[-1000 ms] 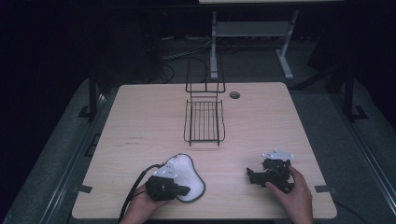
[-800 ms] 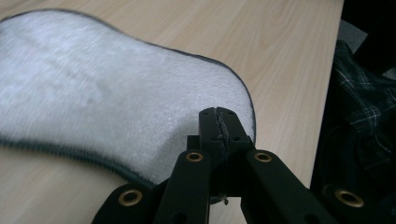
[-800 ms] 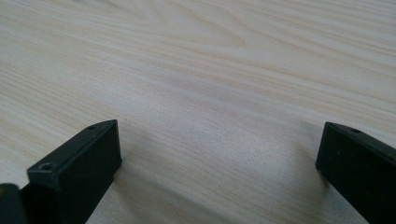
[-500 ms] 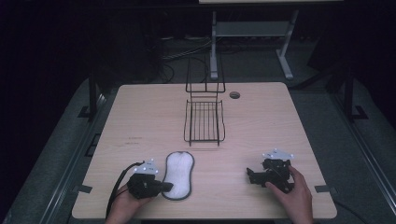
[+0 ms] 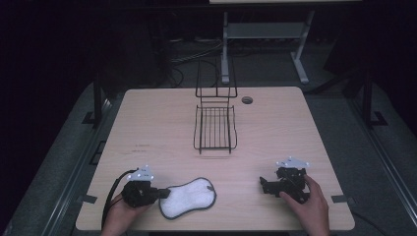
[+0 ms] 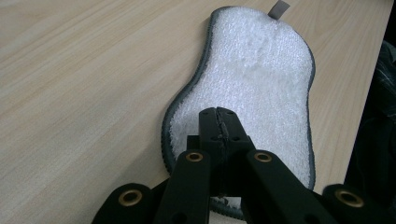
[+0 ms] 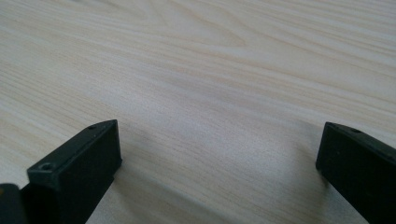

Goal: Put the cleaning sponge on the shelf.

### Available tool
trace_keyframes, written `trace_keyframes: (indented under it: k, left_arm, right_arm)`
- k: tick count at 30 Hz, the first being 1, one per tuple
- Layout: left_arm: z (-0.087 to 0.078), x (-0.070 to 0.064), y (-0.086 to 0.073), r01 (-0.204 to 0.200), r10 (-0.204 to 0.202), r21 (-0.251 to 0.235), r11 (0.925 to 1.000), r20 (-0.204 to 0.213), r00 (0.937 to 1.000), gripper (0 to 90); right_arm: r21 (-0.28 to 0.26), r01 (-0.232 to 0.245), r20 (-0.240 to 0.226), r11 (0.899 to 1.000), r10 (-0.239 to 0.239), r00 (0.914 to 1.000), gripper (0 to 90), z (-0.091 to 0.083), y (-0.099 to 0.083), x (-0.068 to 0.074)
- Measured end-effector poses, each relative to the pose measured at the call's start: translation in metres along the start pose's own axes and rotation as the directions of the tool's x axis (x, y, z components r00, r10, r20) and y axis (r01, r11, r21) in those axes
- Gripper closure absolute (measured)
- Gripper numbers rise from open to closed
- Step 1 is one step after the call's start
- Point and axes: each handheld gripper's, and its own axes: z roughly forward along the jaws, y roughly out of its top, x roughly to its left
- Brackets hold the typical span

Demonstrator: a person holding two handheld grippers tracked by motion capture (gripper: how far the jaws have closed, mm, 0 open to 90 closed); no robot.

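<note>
A person is sitting at a pale wooden table, holding a black gripper in each hand. Near the front edge, left of the middle, a white fluffy pad with a dark grey border is lying flat on the wood, its long side running roughly along that edge. The left gripper is resting at the pad's left end, close to the front left corner, with a black cable trailing off behind it. In the left gripper view its jaws are pressing together on the near end of the pad, pinching the fluffy cloth just inside the border; a small grey loop is sticking out from the pad's far end.

The right gripper is lying on the table near the front right corner, well apart from the pad, with the person's right hand wrapping around it. Its jaws are standing wide apart, with bare wood between them in the right gripper view.

A black wire rack is standing in the middle of the table towards the back edge, well away from both grippers. A small round hole is sitting just to the rack's right, near the back edge.
</note>
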Motion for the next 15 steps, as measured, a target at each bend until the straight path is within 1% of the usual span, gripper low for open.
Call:
trace_keyframes:
  k: [4,7,11,13,14,15]
  left_arm:
    - [0.000,-0.001,0.001,-0.003,0.003,-0.002,1.0000,0.005,1.0000,89.4]
    - [0.000,-0.003,0.004,-0.008,0.008,-0.016,0.9998,0.019,0.9998,87.9]
    - [0.003,-0.006,0.012,-0.031,0.032,-0.036,0.9989,0.046,0.9984,78.7]
    - [0.006,-0.007,0.016,-0.042,0.043,-0.039,0.9984,0.049,0.9978,69.1]
    - [0.007,-0.006,0.018,-0.055,0.057,-0.041,0.9977,0.047,0.9973,65.1]
    - [0.009,-0.007,0.020,-0.055,0.057,-0.044,0.9975,0.048,0.9972,60.5]
  right_arm:
    - [0.000,0.000,0.000,1.000,0.000,1.0000,0.0,0.000,0.000,0.000]
    - [0.000,0.000,0.000,1.000,0.000,1.0000,0.0,0.000,0.000,0.000]
    - [0.000,0.000,0.000,1.000,0.000,1.0000,0.0,0.000,0.000,0.000]
    - [-0.001,0.002,0.001,1.000,-0.002,1.0000,0.0,0.000,0.000,0.000]
    - [-0.001,0.002,0.001,1.000,-0.002,1.0000,0.0,0.000,0.000,0.000]
    - [-0.001,0.003,0.001,1.000,-0.003,1.0000,0.0,0.000,0.000,0.000]
